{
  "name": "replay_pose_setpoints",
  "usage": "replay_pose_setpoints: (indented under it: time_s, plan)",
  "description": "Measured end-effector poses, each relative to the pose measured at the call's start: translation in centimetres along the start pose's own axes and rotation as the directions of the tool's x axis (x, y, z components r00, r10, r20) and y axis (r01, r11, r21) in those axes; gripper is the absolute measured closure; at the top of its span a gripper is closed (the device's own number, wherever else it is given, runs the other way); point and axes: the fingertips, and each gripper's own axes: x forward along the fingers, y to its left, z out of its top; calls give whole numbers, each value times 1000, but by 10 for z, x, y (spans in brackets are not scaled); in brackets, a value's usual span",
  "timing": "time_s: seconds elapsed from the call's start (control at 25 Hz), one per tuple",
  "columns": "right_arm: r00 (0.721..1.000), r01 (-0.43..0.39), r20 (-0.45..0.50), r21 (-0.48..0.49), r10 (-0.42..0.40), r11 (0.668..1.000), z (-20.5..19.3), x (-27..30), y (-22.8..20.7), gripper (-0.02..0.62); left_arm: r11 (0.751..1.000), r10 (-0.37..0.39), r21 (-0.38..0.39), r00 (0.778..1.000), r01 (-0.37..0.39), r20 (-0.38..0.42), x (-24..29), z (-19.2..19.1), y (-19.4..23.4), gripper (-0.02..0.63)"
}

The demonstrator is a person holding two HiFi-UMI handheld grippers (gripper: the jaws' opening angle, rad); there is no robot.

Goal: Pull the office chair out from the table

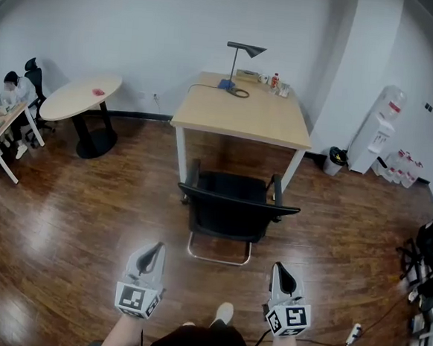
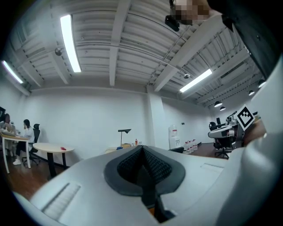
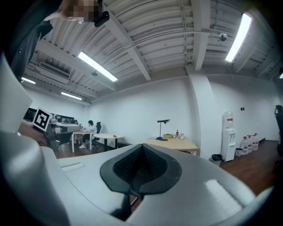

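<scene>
Black office chair [image 1: 232, 207], armrests, chrome sled base, at wooden table [image 1: 243, 117]; left claw [image 1: 150, 251], right claw [image 1: 280, 270] tight together, empty

Bright, even light filled the room, with long ceiling tubes [image 2: 70, 44] blazing white in both gripper views and the polished wood floor [image 1: 55, 230] throwing back pale patches of glare in the head view. Shadows stayed soft, just a dim pool under the table [image 1: 243, 118] and the office chair [image 1: 232, 207]. All three views bowed hard at the rim, the gripper views had black vignetted corners, and distant furniture looked small and slightly soft.
</scene>
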Motion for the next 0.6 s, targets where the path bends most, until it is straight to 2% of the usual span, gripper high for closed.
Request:
replay_pose_setpoints:
  time_s: [0.12, 0.32, 0.6]
  plan:
    - [1000, -17, 4, 3, 17, 1000, 1, 0, 3, 583, 1000, -4, -5, 1000, 4, 7, -4, 6, -1, 604]
    - [999, -39, 10, -87, 40, 995, 10, -4, -14, 583, 999, 47, 0, 999, -47, 26, -11, 14, -6, 604]
    - [998, -39, 51, -39, 40, 998, 16, -9, -39, 583, 995, 101, -25, 994, -100, 40, -5, 15, -11, 604]
